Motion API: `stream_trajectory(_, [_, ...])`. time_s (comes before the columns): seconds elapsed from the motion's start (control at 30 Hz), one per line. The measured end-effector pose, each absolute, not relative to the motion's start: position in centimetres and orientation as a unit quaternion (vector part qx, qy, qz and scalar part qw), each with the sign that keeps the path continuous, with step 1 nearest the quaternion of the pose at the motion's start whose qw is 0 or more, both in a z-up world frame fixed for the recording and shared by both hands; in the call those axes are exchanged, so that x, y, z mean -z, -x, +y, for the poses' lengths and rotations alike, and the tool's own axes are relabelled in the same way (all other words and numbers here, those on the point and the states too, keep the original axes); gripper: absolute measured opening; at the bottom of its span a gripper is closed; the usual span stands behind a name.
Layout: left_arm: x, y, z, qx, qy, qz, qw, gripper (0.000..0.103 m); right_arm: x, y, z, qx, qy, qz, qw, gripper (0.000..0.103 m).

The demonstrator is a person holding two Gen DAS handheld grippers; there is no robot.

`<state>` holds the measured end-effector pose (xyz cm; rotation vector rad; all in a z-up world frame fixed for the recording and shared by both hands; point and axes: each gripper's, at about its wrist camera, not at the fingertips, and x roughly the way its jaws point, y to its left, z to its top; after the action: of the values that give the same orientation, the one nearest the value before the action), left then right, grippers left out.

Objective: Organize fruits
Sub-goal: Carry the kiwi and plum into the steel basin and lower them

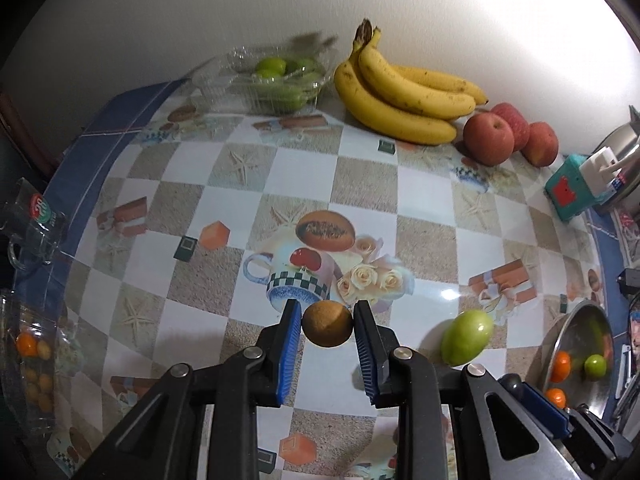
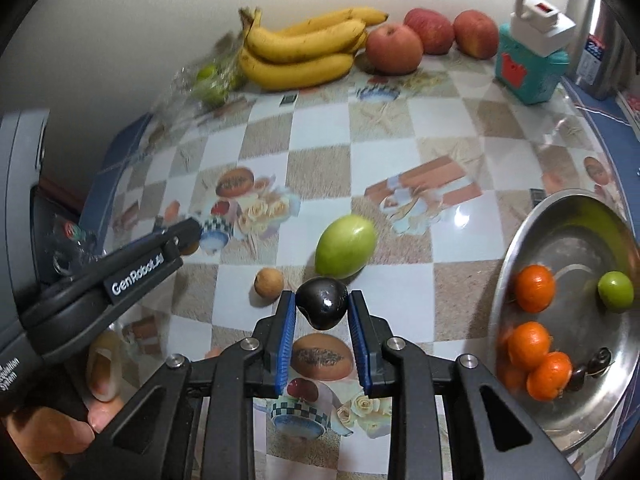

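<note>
My left gripper (image 1: 327, 322) is shut on a small round brown fruit (image 1: 327, 328) just above the patterned tablecloth. My right gripper (image 2: 322, 308) is shut on a dark, shiny plum-like fruit (image 2: 322, 307). A large green fruit (image 2: 346, 246) lies on the table just beyond the right gripper; it also shows in the left wrist view (image 1: 466, 336). Another small brown fruit (image 2: 269, 283) lies left of the right gripper. A steel bowl (image 2: 560, 216) at the right holds oranges (image 2: 534, 288), a small green fruit (image 2: 615, 291) and dark fruits.
Bananas (image 1: 400, 92), three red apples (image 1: 489, 139) and a clear box of green fruits (image 1: 276, 80) line the far wall. A teal toy box (image 2: 528, 68) and a kettle stand at the far right. A glass mug (image 1: 32, 224) and a clear container of small orange fruits (image 1: 32, 364) sit at the left edge.
</note>
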<state>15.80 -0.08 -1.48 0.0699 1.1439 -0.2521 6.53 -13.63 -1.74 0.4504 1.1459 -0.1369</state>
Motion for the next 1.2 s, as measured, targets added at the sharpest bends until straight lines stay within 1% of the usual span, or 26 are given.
stream_trajectory(0.27, [-1.5, -14.8, -1.4, 0.128, -0.025, 0.515, 0.847, 0.029, 0.4, -5.2, -16.6, 0.090, -0.229, 0.518, 0.819, 0.027])
stream_trajectory(0.53, [-4.0, -13.4, -5.2, 0.157, -0.028, 0.497, 0.853, 0.029, -0.4, -3.8, -19.7, 0.120, -0.237, 0.509, 0.819, 0.027])
stream_trajectory(0.83, [-5.1, -11.5, -10.1, 0.206, -0.042, 0.483, 0.850, 0.029, -1.0, -1.7, -23.9, 0.168, -0.242, 0.498, 0.816, 0.028])
stream_trajectory(1.2, [-5.0, -8.0, -14.5, 0.254, -0.090, 0.467, 0.842, 0.029, -1.4, 1.5, -27.9, 0.211, -0.273, 0.480, 0.807, 0.028])
